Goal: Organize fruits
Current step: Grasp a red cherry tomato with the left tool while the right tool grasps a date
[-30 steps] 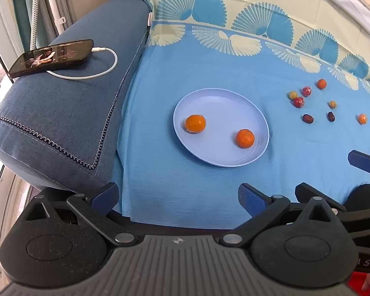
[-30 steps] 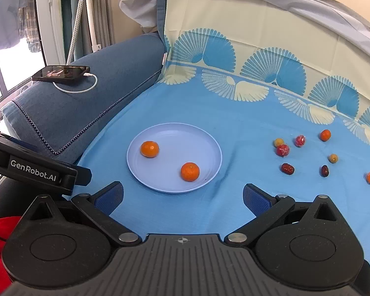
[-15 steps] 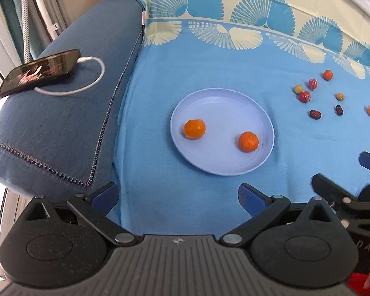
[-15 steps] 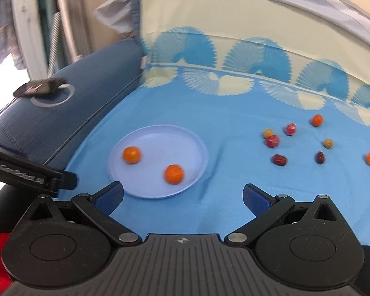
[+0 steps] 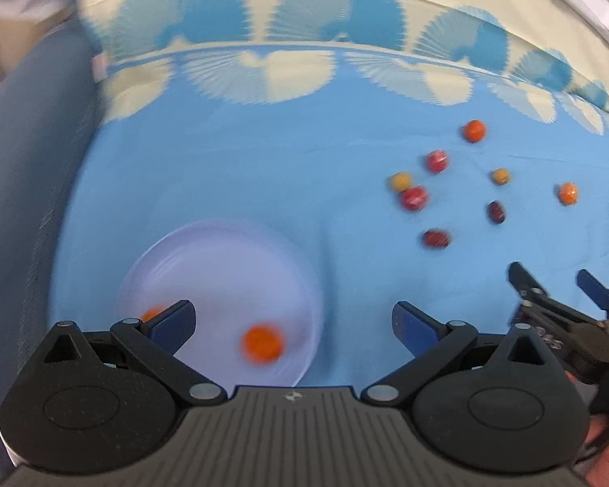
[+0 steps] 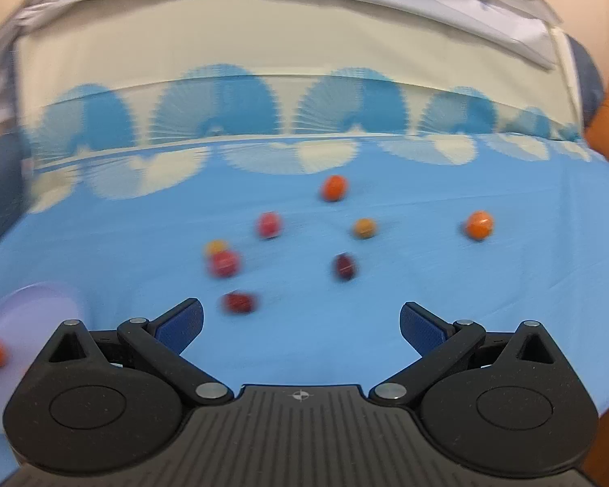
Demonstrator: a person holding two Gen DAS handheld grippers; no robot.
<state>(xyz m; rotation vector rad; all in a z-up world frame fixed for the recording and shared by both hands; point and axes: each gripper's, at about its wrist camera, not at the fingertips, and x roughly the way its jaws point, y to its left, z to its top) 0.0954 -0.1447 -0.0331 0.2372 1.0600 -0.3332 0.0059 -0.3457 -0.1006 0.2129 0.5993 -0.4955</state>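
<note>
Both tongs released, empty: left gripper (image 5: 292,322) over plate (image 5: 223,251), right gripper (image 6: 300,322) near loose fruits (image 6: 239,302) on cloth; should centre on nearest dark one, clench gently

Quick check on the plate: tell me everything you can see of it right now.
The plate is round, pale lavender, smooth like plastic, lying flat on the blue cloth, blurred by motion. Two orange fruits sit in it: one near its right side, another half hidden behind the left gripper. Nothing grips it.
</note>
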